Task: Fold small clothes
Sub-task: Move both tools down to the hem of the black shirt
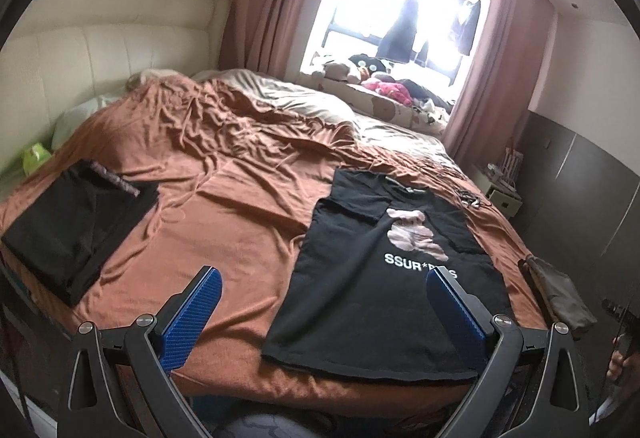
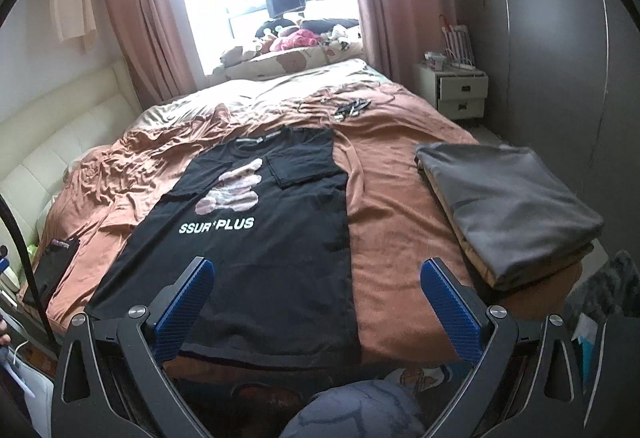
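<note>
The black T-shirt [image 1: 384, 278] lies flat on the bed [image 1: 240, 222], both sleeves folded inward, its hem nearest the grippers. The left gripper [image 1: 324, 302] hovers released over the hem's left side; the right gripper [image 2: 316, 294] hangs released above the shirt's right edge, neither touching cloth. Folded black [image 1: 76, 226] and grey [image 2: 508, 214] garments lie well apart at either side

A wide bed [image 2: 384, 198] carries it all, covered by a rumpled rust-brown sheet. Near the foot edge a black T-shirt [image 2: 256, 250] lies flat, sleeves folded in. A folded black garment [image 1: 76, 226] rests at the left edge, a folded grey stack [image 2: 508, 210] at the right corner.
</note>
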Action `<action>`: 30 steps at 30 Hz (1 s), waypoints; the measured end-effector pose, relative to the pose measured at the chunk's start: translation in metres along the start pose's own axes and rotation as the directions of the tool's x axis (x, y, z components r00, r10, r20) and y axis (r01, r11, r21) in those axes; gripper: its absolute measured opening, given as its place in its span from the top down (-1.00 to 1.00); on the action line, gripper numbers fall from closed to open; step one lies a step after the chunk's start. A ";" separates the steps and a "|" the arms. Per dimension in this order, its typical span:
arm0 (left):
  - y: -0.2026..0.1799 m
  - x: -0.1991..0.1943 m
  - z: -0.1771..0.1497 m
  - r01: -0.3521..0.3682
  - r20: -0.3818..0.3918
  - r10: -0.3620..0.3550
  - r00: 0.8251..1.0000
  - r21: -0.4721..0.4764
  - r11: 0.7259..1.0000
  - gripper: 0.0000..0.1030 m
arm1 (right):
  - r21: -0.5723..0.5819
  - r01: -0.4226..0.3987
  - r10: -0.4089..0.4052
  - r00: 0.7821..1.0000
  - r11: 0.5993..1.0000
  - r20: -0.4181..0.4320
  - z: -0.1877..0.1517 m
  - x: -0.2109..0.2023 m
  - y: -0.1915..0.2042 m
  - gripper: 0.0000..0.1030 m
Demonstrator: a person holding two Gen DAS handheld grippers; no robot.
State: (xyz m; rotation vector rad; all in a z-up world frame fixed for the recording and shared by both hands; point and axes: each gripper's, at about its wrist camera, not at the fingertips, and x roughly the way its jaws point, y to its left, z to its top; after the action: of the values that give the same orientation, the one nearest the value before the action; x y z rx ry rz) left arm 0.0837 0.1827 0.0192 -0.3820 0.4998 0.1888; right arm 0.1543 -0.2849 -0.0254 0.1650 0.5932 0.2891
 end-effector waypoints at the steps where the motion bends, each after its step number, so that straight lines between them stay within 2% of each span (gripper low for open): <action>1: 0.002 0.002 -0.002 0.002 -0.005 -0.002 1.000 -0.004 1.000 -0.99 | 0.004 0.001 -0.001 1.000 1.000 -0.007 -0.002 0.002 -0.001 -1.00; 8: 0.006 0.022 -0.020 -0.020 -0.044 0.020 0.999 0.011 1.000 -0.99 | 0.027 0.006 -0.005 0.999 1.000 -0.034 -0.005 0.019 -0.006 -1.00; 11: 0.004 0.033 -0.029 -0.057 -0.056 0.059 0.997 0.037 0.998 -0.99 | 0.040 -0.006 0.008 0.998 0.999 -0.056 -0.011 0.032 -0.006 -1.00; 13: 0.005 0.041 -0.036 -0.047 -0.064 0.049 0.997 0.040 0.998 -0.99 | 0.046 0.000 0.003 0.997 0.999 -0.076 -0.014 0.041 -0.006 -1.00; 18: 0.020 0.074 -0.055 -0.004 -0.144 0.003 0.990 -0.007 1.000 -0.99 | 0.043 -0.033 0.038 0.994 0.999 -0.102 -0.022 0.062 -0.007 -1.00; 22: 0.040 0.093 -0.067 0.005 -0.181 -0.019 0.983 -0.080 0.997 -0.97 | 0.059 -0.041 0.049 0.990 0.997 -0.129 -0.029 0.080 -0.011 -1.00; 24: 0.050 0.104 -0.073 -0.013 -0.204 -0.009 0.979 -0.108 0.994 -0.86 | 0.069 -0.052 0.061 0.989 0.996 -0.138 -0.033 0.087 -0.012 -1.00; 25: 0.054 0.108 -0.075 -0.017 -0.218 -0.010 0.976 -0.122 0.992 -0.73 | 0.075 -0.057 0.067 0.988 0.996 -0.141 -0.036 0.090 -0.012 -0.99; 26: 0.059 0.112 -0.077 -0.018 -0.232 -0.015 0.972 -0.139 0.990 -0.62 | 0.080 -0.060 0.072 0.986 0.995 -0.148 -0.037 0.094 -0.013 -0.96; 28: 0.067 0.121 -0.082 -0.022 -0.260 -0.024 0.965 -0.173 0.985 -0.51 | 0.098 -0.064 0.081 0.981 0.993 -0.175 -0.040 0.103 -0.016 -0.72; 30: 0.071 0.127 -0.085 -0.032 -0.272 -0.021 0.962 -0.188 0.982 -0.48 | 0.124 -0.068 0.092 0.975 0.990 -0.204 -0.042 0.112 -0.021 -0.54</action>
State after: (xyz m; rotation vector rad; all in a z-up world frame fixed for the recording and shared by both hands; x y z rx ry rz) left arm 0.1372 0.2242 -0.1349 -0.5994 0.7585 0.1913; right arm 0.2236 -0.2670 -0.1237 0.2738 0.8141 0.3531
